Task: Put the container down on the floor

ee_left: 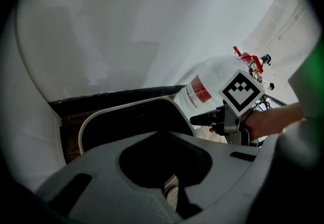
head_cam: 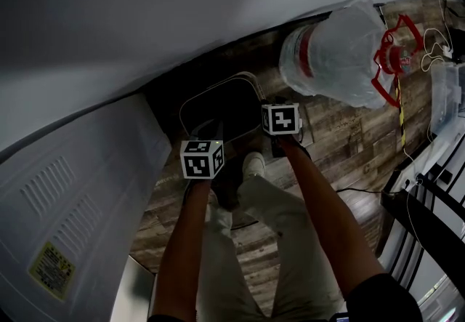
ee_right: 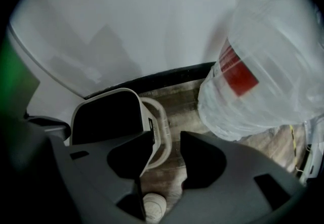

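Observation:
The container (head_cam: 218,102) is a dark bin with a pale rim, standing on the wood floor (head_cam: 341,131) against the wall. In the right gripper view, the container (ee_right: 104,117) shows a pale loop handle (ee_right: 161,127) on its right side. My right gripper (ee_right: 167,149) is open just above that handle, with only floor in the gap. My left gripper (ee_left: 167,137) looks shut, jaw tips together, with the container's rim (ee_left: 126,109) beyond them and nothing seen held. In the head view, the left gripper (head_cam: 202,157) and the right gripper (head_cam: 280,124) hover at the container's near side.
A big water bottle (head_cam: 338,51) wrapped in clear plastic lies to the container's right, with a red frame (head_cam: 396,55) past it. A white appliance (head_cam: 65,190) fills the left side. The person's shoe (head_cam: 253,164) stands just behind the container. Cables and metal legs (head_cam: 429,219) are on the right.

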Demonstrator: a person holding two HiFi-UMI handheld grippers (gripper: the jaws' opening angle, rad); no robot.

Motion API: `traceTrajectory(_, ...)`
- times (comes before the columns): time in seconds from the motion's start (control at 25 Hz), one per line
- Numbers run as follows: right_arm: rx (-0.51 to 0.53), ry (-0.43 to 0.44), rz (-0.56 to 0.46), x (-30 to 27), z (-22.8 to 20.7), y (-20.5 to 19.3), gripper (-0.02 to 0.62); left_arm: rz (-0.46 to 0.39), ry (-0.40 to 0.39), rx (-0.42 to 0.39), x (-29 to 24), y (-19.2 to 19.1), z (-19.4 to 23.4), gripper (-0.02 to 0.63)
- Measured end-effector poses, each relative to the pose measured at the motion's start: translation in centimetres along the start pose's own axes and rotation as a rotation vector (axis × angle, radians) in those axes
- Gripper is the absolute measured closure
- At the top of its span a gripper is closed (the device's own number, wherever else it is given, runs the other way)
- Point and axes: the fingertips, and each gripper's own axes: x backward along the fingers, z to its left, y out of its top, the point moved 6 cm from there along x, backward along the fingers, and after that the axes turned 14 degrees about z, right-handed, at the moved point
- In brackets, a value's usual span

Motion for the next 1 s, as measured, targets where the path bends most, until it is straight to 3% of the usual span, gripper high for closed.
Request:
traceTrajectory(0.28, -0.025, 0.021, 0.005, 0.4, 0.2, -0.1, 0.428, 0.004, -0.008, -0.001, 0.2, -0.1, 0.1, 0.591)
traceTrajectory(0.72, -0.011, -0.015, 0.028, 1.9, 0.9, -1.3, 0.428, 0.015, 0.001, -0.015, 2.4, -0.1, -0.3, 0.591)
traceTrajectory(1.0, -0.015, -0.002, 0.037, 6.0, 1.8, -1.7, 0.438, 0.014, 0.003, -0.021, 5.7, 0.7, -1.9, 0.591)
